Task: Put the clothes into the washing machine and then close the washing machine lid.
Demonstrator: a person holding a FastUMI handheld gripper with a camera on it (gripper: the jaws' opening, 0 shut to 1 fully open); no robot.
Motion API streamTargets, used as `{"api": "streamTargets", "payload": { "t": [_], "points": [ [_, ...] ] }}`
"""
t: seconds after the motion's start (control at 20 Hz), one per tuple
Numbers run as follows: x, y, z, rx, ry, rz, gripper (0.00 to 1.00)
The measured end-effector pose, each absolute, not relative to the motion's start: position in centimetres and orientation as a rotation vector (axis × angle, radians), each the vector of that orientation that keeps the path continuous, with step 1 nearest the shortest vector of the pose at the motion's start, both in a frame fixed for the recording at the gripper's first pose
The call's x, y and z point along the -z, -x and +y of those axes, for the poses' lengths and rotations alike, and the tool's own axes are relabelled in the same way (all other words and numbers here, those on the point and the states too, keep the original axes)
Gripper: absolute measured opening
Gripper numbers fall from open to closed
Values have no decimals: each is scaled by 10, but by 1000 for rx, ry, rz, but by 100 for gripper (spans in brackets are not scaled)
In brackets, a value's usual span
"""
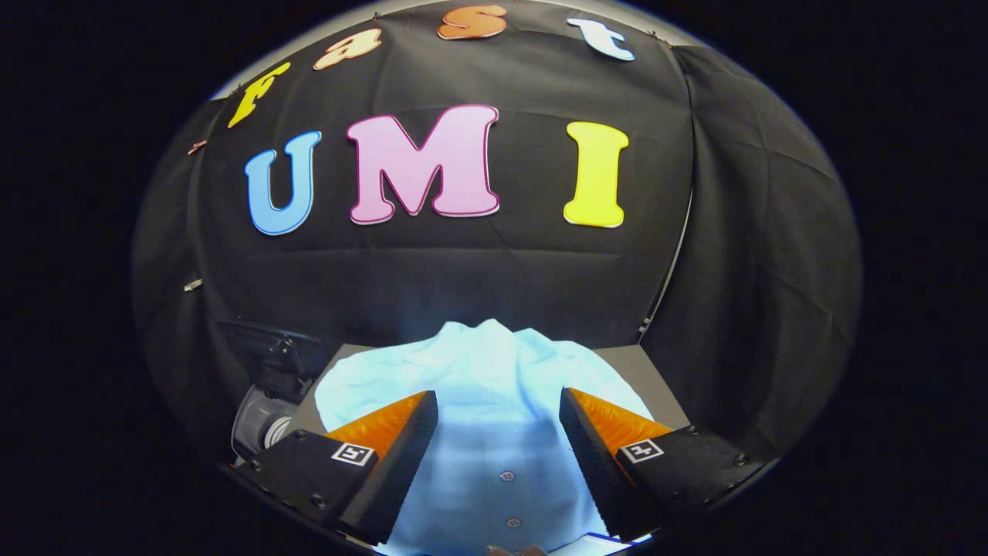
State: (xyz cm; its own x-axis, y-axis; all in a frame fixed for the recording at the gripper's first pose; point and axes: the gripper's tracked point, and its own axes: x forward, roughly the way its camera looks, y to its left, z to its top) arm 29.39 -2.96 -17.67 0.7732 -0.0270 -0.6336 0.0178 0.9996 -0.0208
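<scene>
The job looks barely begun: the light blue shirt (494, 401) lies spread out on a grey table (641, 371), not in any washer. The gripper (498, 432) hangs above it with its fingers wide apart, the shirt's button strip between them, gripping nothing. Beside the table's left edge sits a grey round thing (258, 428), maybe the washing machine; I can't tell what is inside.

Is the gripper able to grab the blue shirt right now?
Probably yes. The gripper is open, and the shirt lies bunched between and just ahead of its fingers, with nothing in between.
</scene>
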Motion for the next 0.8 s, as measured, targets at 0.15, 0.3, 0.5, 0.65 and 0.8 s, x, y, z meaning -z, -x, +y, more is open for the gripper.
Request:
{"api": "streamTargets", "payload": {
  "t": [0.15,0.3,0.5,0.65,0.8],
  "points": [
    [193,-296,-35,47,-35,774,99],
    [204,-296,-39,73,-51,823,100],
    [218,-296,-41,88,-42,903,100],
    [219,-297,-40,71,-44,916,100],
    [219,-299,-40,58,-87,927,57]
  ]
}}
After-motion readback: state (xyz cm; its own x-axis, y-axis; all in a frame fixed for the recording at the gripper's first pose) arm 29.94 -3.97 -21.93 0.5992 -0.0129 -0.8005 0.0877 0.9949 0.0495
